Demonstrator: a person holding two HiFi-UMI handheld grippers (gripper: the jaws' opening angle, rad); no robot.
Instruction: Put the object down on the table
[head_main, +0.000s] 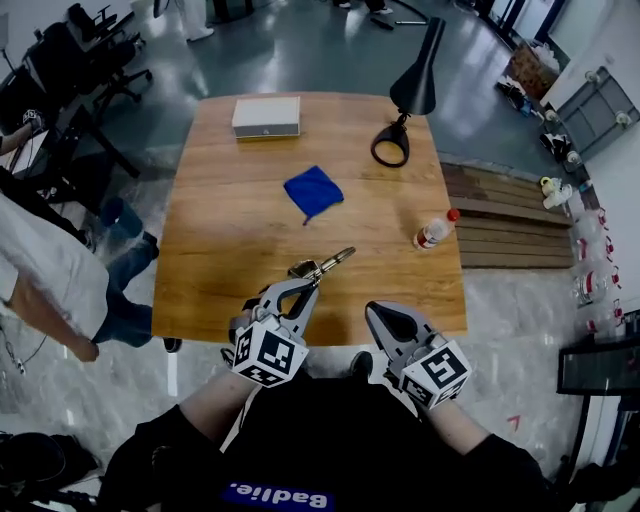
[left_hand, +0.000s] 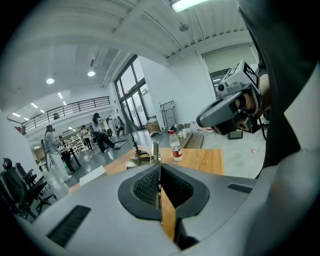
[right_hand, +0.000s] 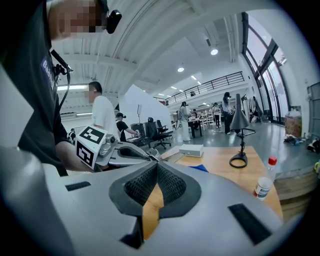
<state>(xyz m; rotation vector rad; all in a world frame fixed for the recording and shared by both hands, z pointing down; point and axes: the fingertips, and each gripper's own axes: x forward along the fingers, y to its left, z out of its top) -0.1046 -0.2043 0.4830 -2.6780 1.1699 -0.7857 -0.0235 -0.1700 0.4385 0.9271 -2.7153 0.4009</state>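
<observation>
A small metal tool (head_main: 322, 266), brass and silver, sticks out past my left gripper (head_main: 305, 284), which is shut on it above the near edge of the wooden table (head_main: 220, 250). In the left gripper view the tool (left_hand: 155, 150) shows edge-on as a thin strip pinched between the closed jaws of the left gripper (left_hand: 159, 172). My right gripper (head_main: 380, 313) hovers just to the right at the table's near edge, shut with nothing in it. In the right gripper view its pads (right_hand: 142, 185) meet, and the left gripper (right_hand: 125, 151) is seen to the left.
On the table lie a blue cloth (head_main: 313, 191) in the middle, a white box (head_main: 266, 116) at the far side, a black desk lamp (head_main: 405, 100) far right and a red-capped bottle (head_main: 435, 231) on its side at the right. A person (head_main: 40, 270) stands left of the table.
</observation>
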